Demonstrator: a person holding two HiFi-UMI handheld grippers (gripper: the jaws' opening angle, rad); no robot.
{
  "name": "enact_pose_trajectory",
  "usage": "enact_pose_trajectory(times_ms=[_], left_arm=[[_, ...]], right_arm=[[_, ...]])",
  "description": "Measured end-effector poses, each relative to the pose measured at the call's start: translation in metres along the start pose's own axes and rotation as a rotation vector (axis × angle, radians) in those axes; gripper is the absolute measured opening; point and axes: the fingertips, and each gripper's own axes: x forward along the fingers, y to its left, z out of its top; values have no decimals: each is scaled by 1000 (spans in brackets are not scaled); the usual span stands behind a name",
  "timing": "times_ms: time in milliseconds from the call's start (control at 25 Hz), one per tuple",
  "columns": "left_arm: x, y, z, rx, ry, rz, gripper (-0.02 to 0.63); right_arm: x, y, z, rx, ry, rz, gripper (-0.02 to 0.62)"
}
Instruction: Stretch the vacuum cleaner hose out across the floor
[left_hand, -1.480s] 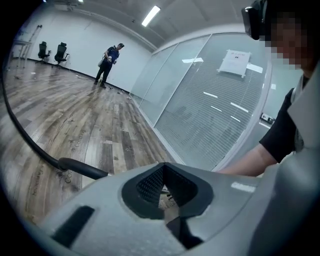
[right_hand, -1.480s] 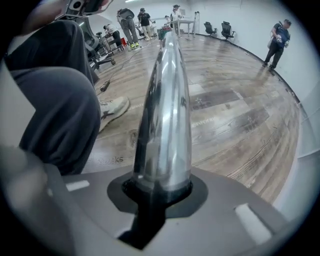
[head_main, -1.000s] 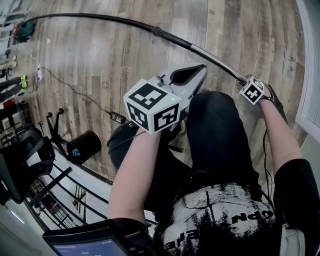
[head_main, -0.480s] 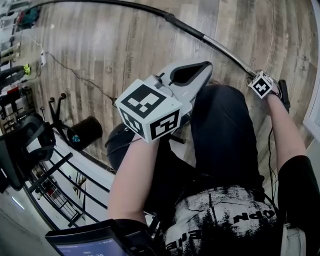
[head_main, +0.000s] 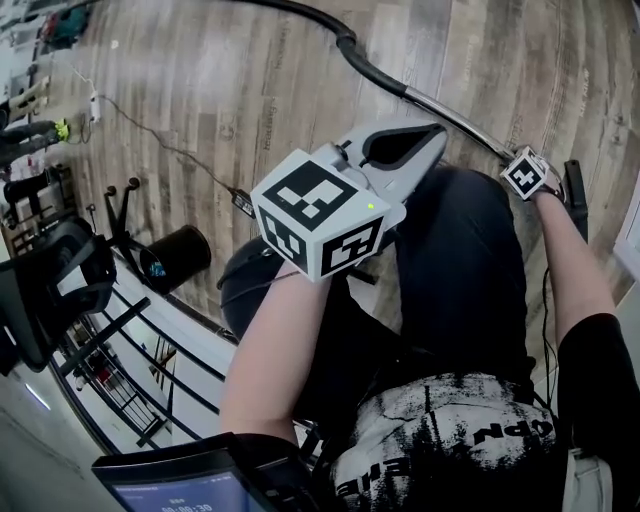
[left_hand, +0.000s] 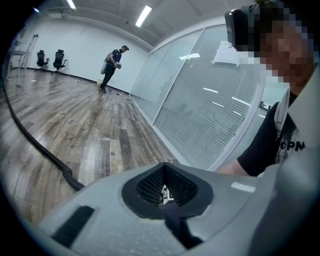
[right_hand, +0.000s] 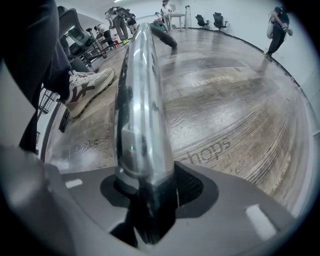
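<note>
My right hand-held gripper (right_hand: 150, 192) clamps the chrome tube (right_hand: 142, 100), low beside my knee (head_main: 455, 215), so the black hose (head_main: 345, 45) arcs away over the wood surface (head_main: 230, 90); my left hand-held gripper (left_hand: 165, 192) (jaws together, empty) hangs clear

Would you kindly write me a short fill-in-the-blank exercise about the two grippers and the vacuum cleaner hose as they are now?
1. The left gripper holds ____; its jaws are together.
2. The right gripper is shut on the vacuum cleaner's shiny ____ tube.
3. The black hose lies on a ____ floor.
Missing words: nothing; metal; wooden.
</note>
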Motion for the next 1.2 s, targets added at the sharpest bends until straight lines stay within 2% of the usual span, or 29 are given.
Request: enact_pose_trajectory(times_ms=[120,280,400,560,680,920,1040,1200], left_arm=[[-3,-1,0,9,-1,-9,0],[-2,1,4,18,-4,-19,0],[8,0,12,35,2,-49,0],[17,-1,16,57,18,-74,0],[21,0,18,68,27,-75,0],[21,1,23,81,20,-75,0],[19,3,26,93,16,-84,0],[16,11,32,82,7,-100,0]], right_arm=[[0,6,1,1,5,2,207],[-18,1,11,-67,-19,-61,233],[-29,3,8,-93,-29,-64,245],[-37,15,-6,-50,-23,-19,172],[-42,10,-7,-72,-31,-50,159],[-31,8,-19,-10,-13,-16,86],[-26,28,-20,76,-24,116,84],[-25,25,-23,57,4,94,83]])
